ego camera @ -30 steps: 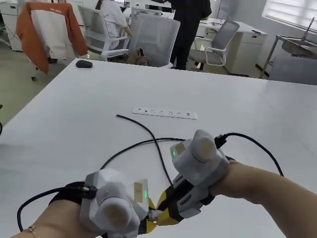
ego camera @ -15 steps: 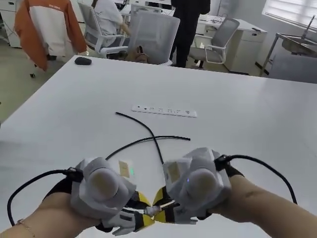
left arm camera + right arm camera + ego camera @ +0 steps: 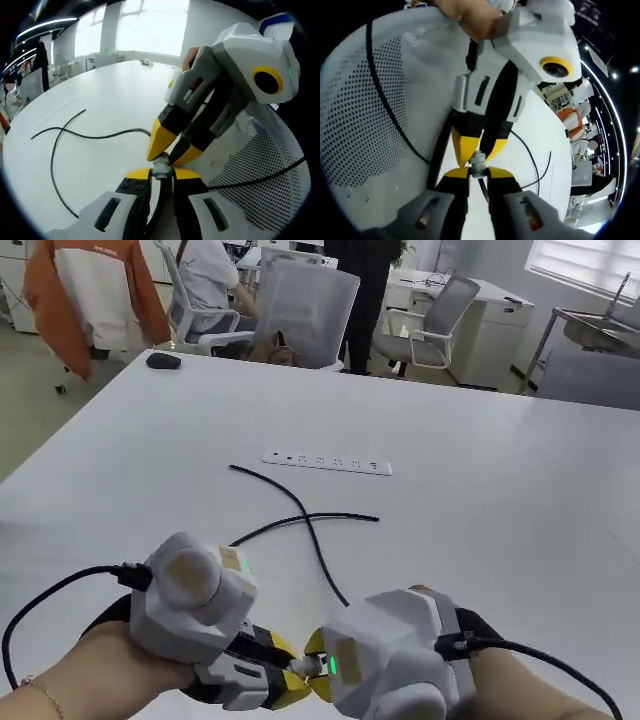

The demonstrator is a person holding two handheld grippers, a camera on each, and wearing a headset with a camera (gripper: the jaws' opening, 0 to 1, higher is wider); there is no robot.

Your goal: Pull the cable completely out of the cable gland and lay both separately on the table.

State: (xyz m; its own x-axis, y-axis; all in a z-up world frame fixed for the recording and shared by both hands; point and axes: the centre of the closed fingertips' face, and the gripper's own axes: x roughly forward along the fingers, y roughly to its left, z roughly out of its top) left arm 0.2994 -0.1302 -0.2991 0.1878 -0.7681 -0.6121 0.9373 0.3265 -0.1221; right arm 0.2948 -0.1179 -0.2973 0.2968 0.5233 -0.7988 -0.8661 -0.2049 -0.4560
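A small grey cable gland [image 3: 303,670] hangs between the two grippers' yellow tips near the table's front edge. The left gripper [image 3: 290,681] reaches in from the left and looks shut on the gland [image 3: 161,167]. Coming from the right, the right gripper [image 3: 318,664] meets it tip to tip. In the right gripper view, the thin black cable [image 3: 483,189] runs back between the right gripper's [image 3: 477,173] own shut jaws, just behind the gland [image 3: 476,161]. The cable [image 3: 310,535] trails away across the white table [image 3: 480,500].
A white power strip [image 3: 325,462] lies mid-table beyond the cable. A black mouse [image 3: 162,361] rests at the far left edge. Office chairs [image 3: 305,315], an orange jacket [image 3: 85,290] and people stand beyond the table. Each gripper's own black lead [image 3: 60,592] droops toward the front.
The left gripper has risen and shifted left while the right gripper has dropped toward the front edge. Their tips stay together on the gland.
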